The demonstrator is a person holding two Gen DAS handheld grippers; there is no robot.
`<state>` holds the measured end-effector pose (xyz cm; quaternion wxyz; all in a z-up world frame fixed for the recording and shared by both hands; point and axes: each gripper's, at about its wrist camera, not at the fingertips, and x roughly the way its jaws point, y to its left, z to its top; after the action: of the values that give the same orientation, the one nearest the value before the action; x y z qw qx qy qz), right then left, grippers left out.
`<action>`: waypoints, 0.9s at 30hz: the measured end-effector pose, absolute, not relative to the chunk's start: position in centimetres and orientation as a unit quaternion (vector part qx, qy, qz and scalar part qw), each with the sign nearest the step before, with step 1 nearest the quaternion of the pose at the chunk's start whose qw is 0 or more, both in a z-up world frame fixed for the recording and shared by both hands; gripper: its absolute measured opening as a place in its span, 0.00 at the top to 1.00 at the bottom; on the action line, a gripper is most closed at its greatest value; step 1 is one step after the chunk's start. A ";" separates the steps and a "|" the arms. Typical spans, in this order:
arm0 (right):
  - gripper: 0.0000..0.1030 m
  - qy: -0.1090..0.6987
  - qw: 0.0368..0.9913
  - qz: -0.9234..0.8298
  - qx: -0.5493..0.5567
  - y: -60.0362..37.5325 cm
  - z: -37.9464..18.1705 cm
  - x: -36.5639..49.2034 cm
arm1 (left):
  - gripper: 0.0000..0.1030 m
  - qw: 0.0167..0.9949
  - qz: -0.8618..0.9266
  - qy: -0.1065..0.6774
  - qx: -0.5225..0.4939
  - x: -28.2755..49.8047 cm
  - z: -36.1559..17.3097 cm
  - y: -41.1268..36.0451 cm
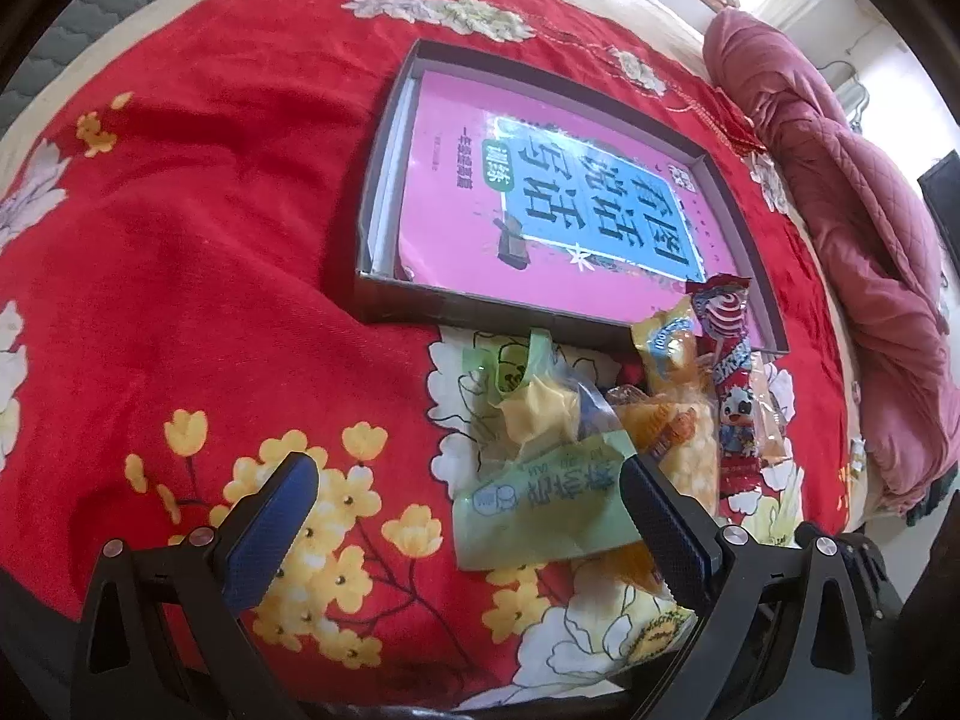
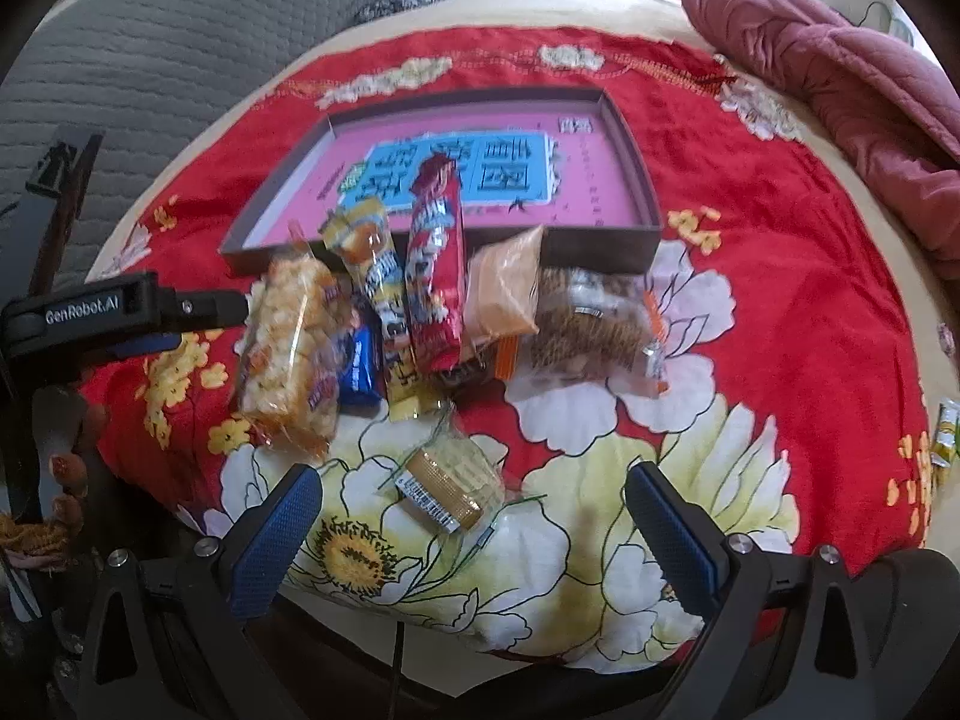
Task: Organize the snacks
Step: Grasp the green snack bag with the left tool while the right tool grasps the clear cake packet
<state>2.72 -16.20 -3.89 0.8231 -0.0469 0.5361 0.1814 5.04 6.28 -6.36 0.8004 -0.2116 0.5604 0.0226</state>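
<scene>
Snack packets lie piled on the red bedspread just in front of the shallow box. They look light, crinkly, slippery and crushable; pinch a sealed end. Left hand-held gripper and right hand-held gripper both gape open, empty.

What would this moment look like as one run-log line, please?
left gripper: open | right gripper: open | snacks: piled before box | box: no snacks fully inside
</scene>
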 end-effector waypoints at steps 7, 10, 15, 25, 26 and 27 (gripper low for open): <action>0.03 0.552 0.803 0.204 -0.098 -14.5 -5.6 3.4 | 0.02 0.799 0.022 0.559 -0.219 5.6 -7.1 7.0; 0.10 0.543 0.802 0.207 -0.134 -13.5 -5.9 3.5 | 0.02 0.798 0.020 0.559 -0.224 5.9 -7.3 7.0; 0.30 0.533 0.798 0.222 -0.173 -12.7 -6.4 3.5 | 0.08 0.792 0.010 0.560 -0.242 6.4 -7.8 6.9; 0.52 0.531 0.794 0.253 -0.153 -12.5 -7.0 3.8 | 0.31 0.767 -0.020 0.564 -0.305 7.6 -9.4 6.4; 0.53 0.533 0.794 0.254 -0.146 -12.7 -7.1 3.9 | 0.34 0.765 -0.024 0.566 -0.306 7.8 -9.6 6.3; 0.54 0.534 0.794 0.254 -0.140 -12.8 -7.1 4.0 | 0.37 0.764 -0.027 0.569 -0.304 7.9 -9.8 6.1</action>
<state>3.99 -12.85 -7.11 0.7942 -0.1403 0.5338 0.2542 7.94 6.14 -9.78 0.7637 -0.3041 0.5688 -0.0271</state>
